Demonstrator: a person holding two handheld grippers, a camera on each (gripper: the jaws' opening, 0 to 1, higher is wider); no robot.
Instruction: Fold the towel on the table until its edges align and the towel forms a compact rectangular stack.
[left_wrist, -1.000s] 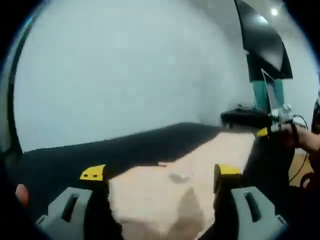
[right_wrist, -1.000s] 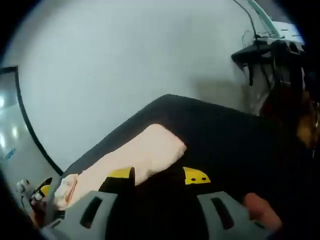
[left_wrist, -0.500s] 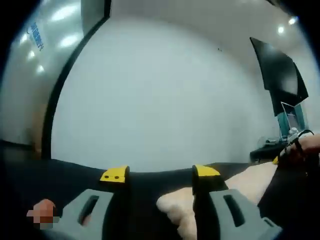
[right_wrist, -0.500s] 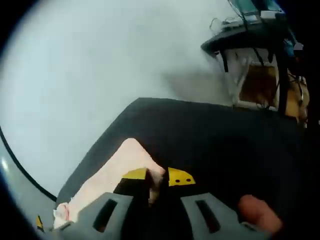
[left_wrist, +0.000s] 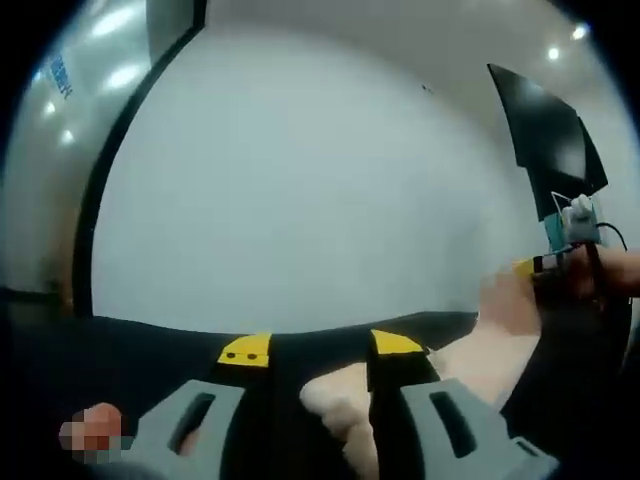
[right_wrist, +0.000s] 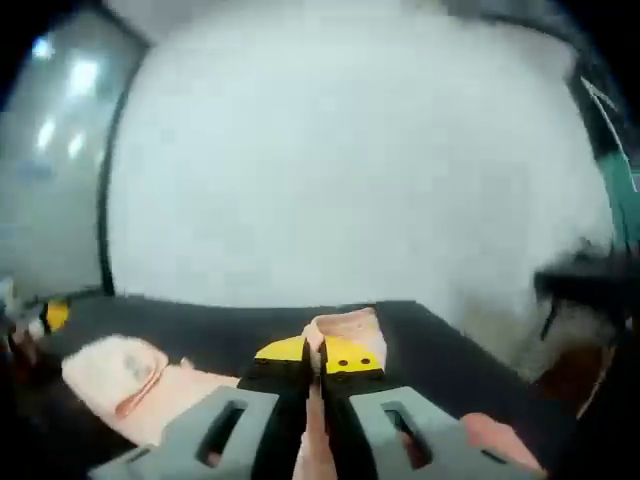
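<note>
Right gripper (right_wrist: 315, 352) pinches a fold of the pale peach towel (right_wrist: 345, 328) between its yellow-tipped jaws, which are pressed together above the black table (right_wrist: 200, 315); the rest of the cloth trails off to the left. Left gripper (left_wrist: 322, 348) stands with its jaws apart, towel (left_wrist: 335, 395) bunched between them beside the right jaw, over the same black table (left_wrist: 150, 345), before a pale wall (left_wrist: 300, 180).

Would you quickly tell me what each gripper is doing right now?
Left gripper: open, towel corner between its jaws.
Right gripper: shut on the towel's edge.
</note>
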